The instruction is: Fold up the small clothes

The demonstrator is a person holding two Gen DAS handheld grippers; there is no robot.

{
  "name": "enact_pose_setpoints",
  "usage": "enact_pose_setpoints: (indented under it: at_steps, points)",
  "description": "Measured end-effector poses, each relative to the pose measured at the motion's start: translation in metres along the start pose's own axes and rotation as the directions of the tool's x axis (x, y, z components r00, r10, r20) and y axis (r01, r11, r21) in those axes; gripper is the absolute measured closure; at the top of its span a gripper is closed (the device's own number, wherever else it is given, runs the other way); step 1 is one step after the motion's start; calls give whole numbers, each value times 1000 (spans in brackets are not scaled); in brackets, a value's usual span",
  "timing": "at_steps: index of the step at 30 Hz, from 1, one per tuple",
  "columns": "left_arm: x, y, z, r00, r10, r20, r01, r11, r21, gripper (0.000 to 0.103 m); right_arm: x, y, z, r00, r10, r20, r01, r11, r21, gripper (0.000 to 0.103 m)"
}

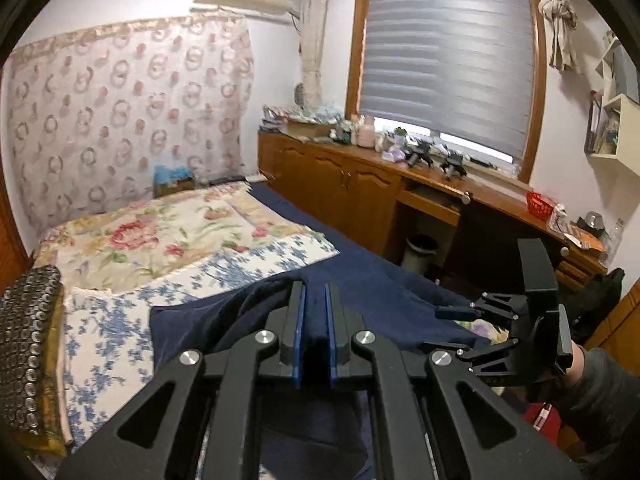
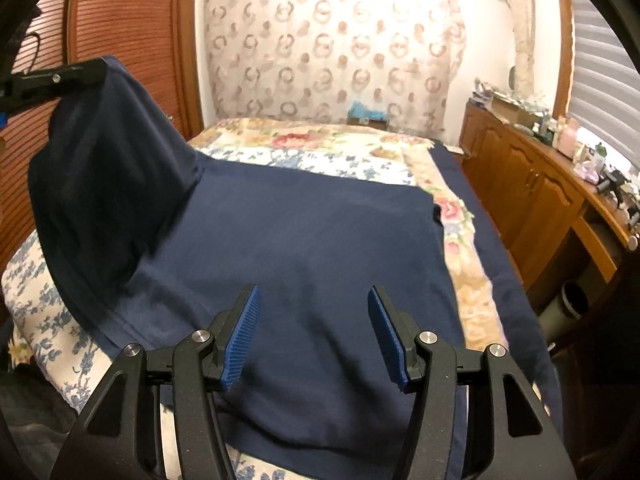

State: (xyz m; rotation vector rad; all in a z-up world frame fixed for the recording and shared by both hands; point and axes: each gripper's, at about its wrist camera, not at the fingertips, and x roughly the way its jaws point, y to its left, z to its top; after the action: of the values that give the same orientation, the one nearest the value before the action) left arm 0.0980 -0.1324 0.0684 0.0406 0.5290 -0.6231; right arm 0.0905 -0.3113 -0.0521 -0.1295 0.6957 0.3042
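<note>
A navy blue garment (image 2: 300, 220) lies spread on the flowered bed cover (image 2: 472, 280). My left gripper (image 1: 316, 292) is shut on a fold of that navy cloth (image 1: 256, 312), which fills the gap between its blue pads. In the right wrist view the left gripper (image 2: 94, 66) holds the garment's left side lifted high, so the cloth hangs in a slope down to the bed. My right gripper (image 2: 314, 296) hovers open above the garment's near part, its blue pads apart and touching nothing. The left wrist view shows the right gripper (image 1: 436, 330) to the right, held by a hand in a grey sleeve (image 1: 600, 384).
A beaded cushion (image 1: 28, 344) lies at the bed's left edge. To the right of the bed runs a wooden cabinet and desk (image 2: 528, 192) with cluttered items, and a waste bin (image 2: 568, 304) stands below it. Slatted wooden doors (image 2: 120, 20) are at the left.
</note>
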Motion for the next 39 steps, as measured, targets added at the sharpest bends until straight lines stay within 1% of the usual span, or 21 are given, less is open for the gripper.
enact_pose_setpoints:
  at_steps: [2, 3, 5, 11, 18, 21, 24, 27, 36, 39]
  points:
    - [5, -4, -2, 1000, 2, -9, -2, 1000, 7, 92, 1, -1, 0, 1000, -1, -1, 1, 1000, 2, 46]
    - [6, -7, -4, 1000, -7, -14, 7, 1000, 16, 91, 2, 1, 0, 1000, -4, -3, 4, 1000, 2, 46]
    - [6, -8, -6, 1000, -5, -22, 6, 1000, 23, 80, 2, 2, -1, 1000, -7, -1, 7, 1000, 4, 46]
    - [0, -4, -17, 999, 20, -33, -18, 999, 34, 72, 1, 5, 0, 1000, 7, 11, -7, 1000, 15, 46]
    - [-9, 27, -42, 995, 84, -54, -85, 996, -20, 68, 11, 21, 4, 999, 53, 4, -53, 999, -11, 46]
    - [-11, 42, -56, 990, 122, -72, -125, 991, -40, 67, 20, 29, 4, 997, 79, -13, -80, 996, -30, 46]
    - [-12, 56, -69, 986, 138, -90, -145, 987, -69, 67, 32, 39, 4, 993, 113, -38, -115, 992, -52, 46]
    - [-12, 65, -80, 981, 167, -102, -175, 982, -77, 66, 44, 46, 6, 988, 139, -67, -143, 988, -65, 46]
    - [-14, 83, -102, 970, 210, -127, -224, 968, -111, 66, 66, 54, 9, 976, 172, -133, -186, 977, -100, 46]
    - [-14, 89, -107, 965, 221, -138, -238, 963, -123, 65, 73, 57, 8, 971, 183, -155, -201, 974, -110, 49]
